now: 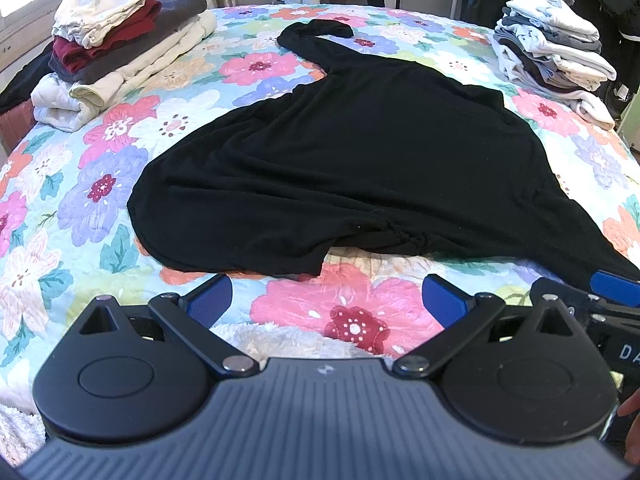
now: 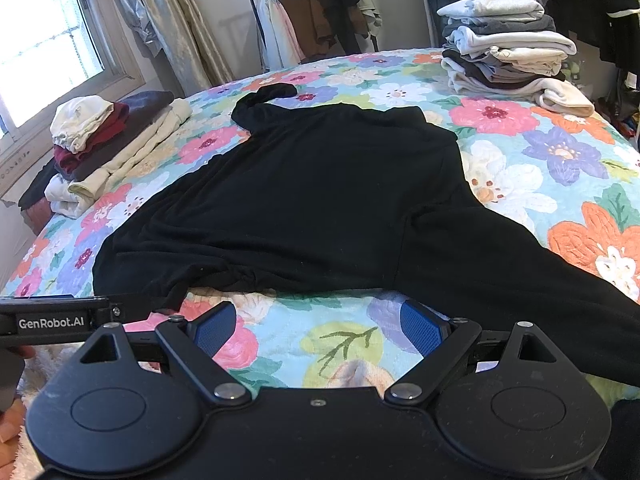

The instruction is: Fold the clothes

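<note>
Nearest the cameras, the left gripper point(image 1: 327, 302) is hanging just above the near edge of the floral quilt point(image 1: 352, 316), its blue-padded fingers point(image 1: 210, 299) spread wide with nothing between them. The right gripper point(image 2: 316, 326) is sitting beside it, likewise spread wide and gripping nothing, with its right finger pad point(image 2: 420, 326) lying close against the near hem of the black long-sleeved top point(image 2: 320, 192); whether pad and cloth are actually touching cannot be told. In the left wrist view the right gripper's blue tip point(image 1: 616, 286) is showing at the right edge, next to the trailing sleeve. The black long-sleeved top point(image 1: 352, 160) is lying spread across the middle of the quilt, its hem bunching toward the grippers, one sleeve point(image 2: 520, 272) stretching out to the near right and the other sleeve point(image 2: 266, 98) curling at the far end. Farther back on the left, a stack of folded clothes point(image 1: 116, 48) in cream, dark red and grey is resting near the window point(image 2: 44, 36). On the far right, a second stack of folded garments point(image 2: 508, 48) in pale and grey tones is sitting on the quilt, and beyond it clothes are hanging on a rack point(image 2: 304, 12).
</note>
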`<state>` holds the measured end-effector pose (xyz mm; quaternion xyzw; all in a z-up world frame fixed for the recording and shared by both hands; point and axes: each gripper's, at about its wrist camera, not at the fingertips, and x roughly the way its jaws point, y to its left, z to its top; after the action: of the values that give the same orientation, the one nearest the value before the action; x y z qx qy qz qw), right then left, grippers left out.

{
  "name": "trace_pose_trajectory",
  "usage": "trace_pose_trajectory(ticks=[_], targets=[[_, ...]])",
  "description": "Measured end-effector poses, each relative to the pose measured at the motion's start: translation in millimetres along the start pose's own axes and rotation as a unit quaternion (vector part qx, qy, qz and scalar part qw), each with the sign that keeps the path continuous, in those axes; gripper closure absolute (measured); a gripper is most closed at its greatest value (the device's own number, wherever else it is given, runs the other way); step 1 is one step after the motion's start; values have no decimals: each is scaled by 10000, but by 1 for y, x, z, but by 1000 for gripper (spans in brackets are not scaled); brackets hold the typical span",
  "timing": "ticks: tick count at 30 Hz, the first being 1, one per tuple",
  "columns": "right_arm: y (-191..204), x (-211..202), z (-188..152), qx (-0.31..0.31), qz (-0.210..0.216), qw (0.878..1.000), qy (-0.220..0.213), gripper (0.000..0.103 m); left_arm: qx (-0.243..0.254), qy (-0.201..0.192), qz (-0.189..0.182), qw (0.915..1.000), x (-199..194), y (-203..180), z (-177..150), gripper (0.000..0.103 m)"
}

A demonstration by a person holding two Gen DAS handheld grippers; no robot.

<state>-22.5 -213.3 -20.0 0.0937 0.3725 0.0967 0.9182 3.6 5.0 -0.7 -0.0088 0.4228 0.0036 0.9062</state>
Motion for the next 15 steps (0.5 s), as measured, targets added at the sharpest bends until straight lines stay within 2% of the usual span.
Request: trace_pose_trajectory(ticks=[15], targets=[[-2,-5,5,-54,9,10000,38,11,41,10,24,10000,0,-2,1,0]])
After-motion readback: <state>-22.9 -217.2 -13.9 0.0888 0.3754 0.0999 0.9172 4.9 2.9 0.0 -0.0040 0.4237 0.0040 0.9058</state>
